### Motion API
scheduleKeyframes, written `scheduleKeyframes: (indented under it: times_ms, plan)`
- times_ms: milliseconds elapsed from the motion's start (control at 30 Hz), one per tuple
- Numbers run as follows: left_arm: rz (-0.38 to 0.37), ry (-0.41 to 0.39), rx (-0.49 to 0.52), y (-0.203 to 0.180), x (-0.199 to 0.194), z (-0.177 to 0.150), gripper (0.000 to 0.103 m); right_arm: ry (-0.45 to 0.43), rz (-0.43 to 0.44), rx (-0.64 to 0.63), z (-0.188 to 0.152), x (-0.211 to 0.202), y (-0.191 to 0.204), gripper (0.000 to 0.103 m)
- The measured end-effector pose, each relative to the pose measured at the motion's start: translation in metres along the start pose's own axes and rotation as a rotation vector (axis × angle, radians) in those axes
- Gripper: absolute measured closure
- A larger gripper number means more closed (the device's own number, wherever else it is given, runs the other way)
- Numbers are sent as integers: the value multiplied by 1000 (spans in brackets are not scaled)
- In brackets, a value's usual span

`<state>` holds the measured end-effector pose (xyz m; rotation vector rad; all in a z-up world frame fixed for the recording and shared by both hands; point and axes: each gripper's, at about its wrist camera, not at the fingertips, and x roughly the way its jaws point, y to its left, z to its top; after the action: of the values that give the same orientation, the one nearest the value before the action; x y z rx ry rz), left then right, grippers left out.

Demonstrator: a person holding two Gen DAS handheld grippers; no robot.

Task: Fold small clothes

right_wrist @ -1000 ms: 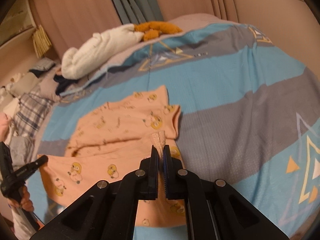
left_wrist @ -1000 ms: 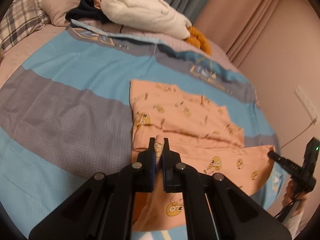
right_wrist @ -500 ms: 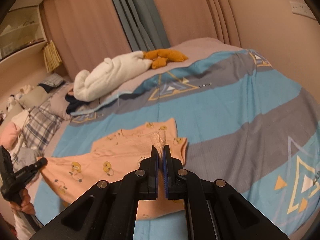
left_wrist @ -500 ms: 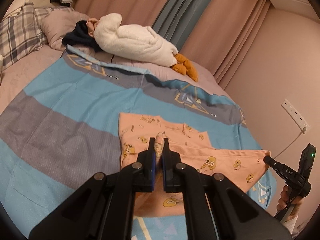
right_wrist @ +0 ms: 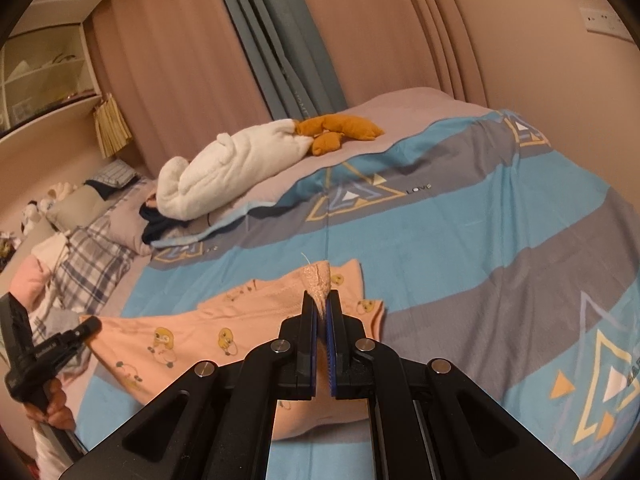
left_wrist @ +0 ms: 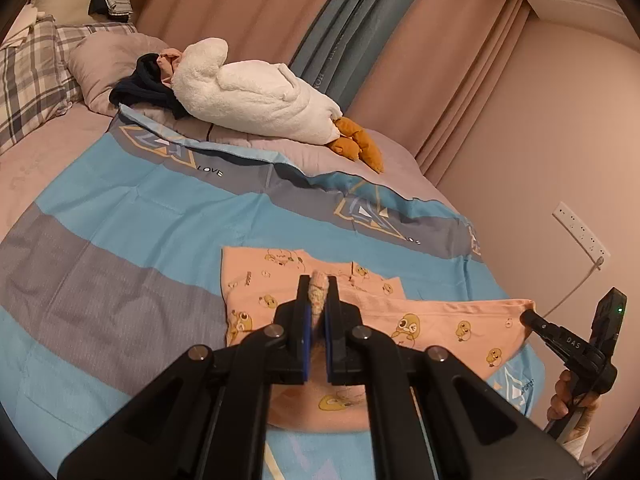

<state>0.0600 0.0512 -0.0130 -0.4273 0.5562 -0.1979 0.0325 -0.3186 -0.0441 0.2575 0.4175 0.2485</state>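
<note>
A small peach garment with yellow duck prints [left_wrist: 440, 316] [right_wrist: 180, 332] is partly lifted off the blue and grey bed cover [left_wrist: 120, 240] [right_wrist: 480, 248]. My left gripper [left_wrist: 319, 292] is shut on a ribbed edge of the garment, which pokes out between its tips. My right gripper [right_wrist: 321, 292] is likewise shut on another ribbed edge. The near edge of the cloth stretches taut between the two grippers; its far part rests on the bed. Each gripper shows at the side of the other's view, the right gripper [left_wrist: 532, 318] and the left gripper [right_wrist: 90, 324].
A white plush goose [left_wrist: 256, 100] [right_wrist: 236, 168] with orange feet lies at the far side of the bed. Plaid pillows [left_wrist: 28, 76] [right_wrist: 88, 268] and dark clothes [left_wrist: 140, 88] lie beside it. Curtains [left_wrist: 360, 40] hang behind. A wall socket with a cable [left_wrist: 580, 232] is on the right wall.
Both grippers have risen with the garment edge held, lifting its near part off the bed. The views have tipped up, so more curtain and wall show.
</note>
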Motion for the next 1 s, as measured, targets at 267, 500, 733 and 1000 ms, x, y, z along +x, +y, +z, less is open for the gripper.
scheduleKeyframes:
  times_ms: [267,500,733,1000]
  plan:
    - [21,28,-1,7,29,18,99,-11,6,26,18,24,-1,98]
    - [34,76,-49,22,75,45,99,2,17,5,41,64,-1,98]
    - [65,139,-88,39,135,65,99,71,29,42,51,133,-7,97]
    - [221,269,-104,64,214,63,99,191,-3,126,46,217,-30,97]
